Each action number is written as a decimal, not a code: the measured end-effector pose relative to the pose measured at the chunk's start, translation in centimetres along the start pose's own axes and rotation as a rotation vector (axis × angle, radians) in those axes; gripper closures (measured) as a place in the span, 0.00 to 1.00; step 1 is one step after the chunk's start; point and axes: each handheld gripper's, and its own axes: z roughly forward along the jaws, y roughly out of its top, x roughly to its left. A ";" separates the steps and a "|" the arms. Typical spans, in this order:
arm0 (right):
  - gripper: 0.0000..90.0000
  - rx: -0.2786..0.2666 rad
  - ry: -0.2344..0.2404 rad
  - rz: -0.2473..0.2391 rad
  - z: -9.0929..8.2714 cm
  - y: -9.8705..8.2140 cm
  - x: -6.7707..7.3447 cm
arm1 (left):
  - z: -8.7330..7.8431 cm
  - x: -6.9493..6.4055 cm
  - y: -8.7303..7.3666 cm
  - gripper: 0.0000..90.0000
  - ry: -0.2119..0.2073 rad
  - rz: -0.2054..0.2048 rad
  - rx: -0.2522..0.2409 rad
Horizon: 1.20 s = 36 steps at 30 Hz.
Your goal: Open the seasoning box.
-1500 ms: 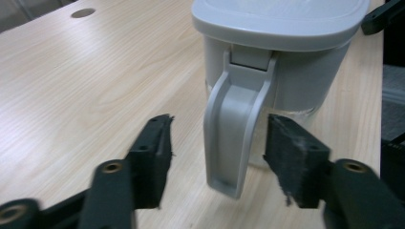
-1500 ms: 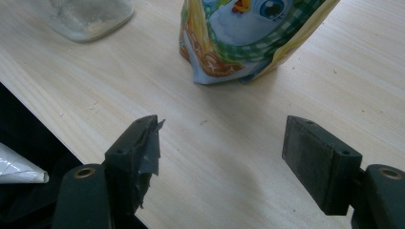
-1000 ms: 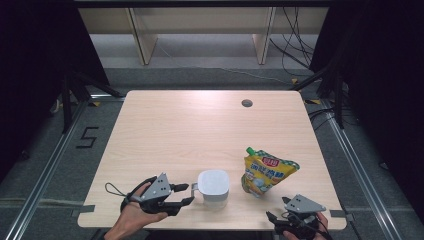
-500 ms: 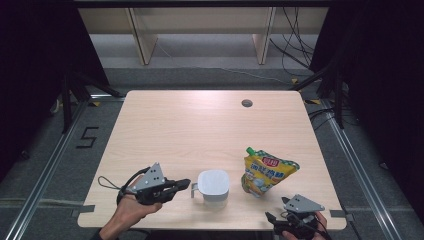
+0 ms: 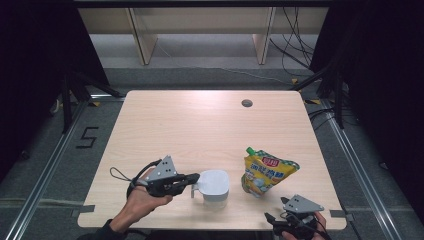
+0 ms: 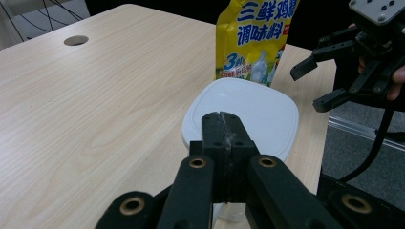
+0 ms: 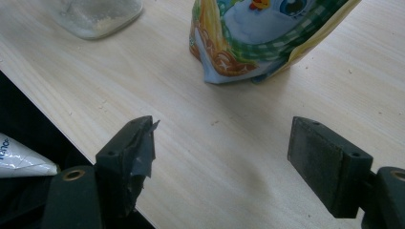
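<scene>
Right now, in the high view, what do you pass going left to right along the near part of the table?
Left gripper → white lidded container → yellow seasoning pouch → right gripper, at the table's near right edge.

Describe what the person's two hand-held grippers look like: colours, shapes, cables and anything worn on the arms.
Both the left gripper and the right gripper are black, each topped by a grey three-cornered plate dotted with small holes. Brass-coloured pins sit at the joints of the blocky black jaws. A thin black cable loops from the left gripper, and another trails from the right. A dark sleeve covers the left forearm.
</scene>
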 end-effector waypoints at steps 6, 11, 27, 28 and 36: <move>0.26 0.000 0.008 0.012 0.0 0.1 0.2 | 0.5 0.2 -0.2 0.99 0.000 0.008 0.008; 0.25 -0.014 0.011 -0.009 0.0 0.2 0.3 | 0.7 0.3 -0.6 0.99 -0.010 -0.002 0.003; 0.48 -0.088 0.050 -0.021 -0.5 0.9 0.9 | 0.5 0.5 -0.9 0.98 0.043 0.000 -0.015; 0.52 -0.097 0.062 -0.027 -0.6 1.1 1.0 | 0.6 0.3 -0.9 0.98 0.019 -0.010 -0.011; 0.72 -0.159 0.103 -0.016 -0.8 2.5 2.2 | 0.5 0.4 -1.0 0.98 0.004 -0.013 -0.011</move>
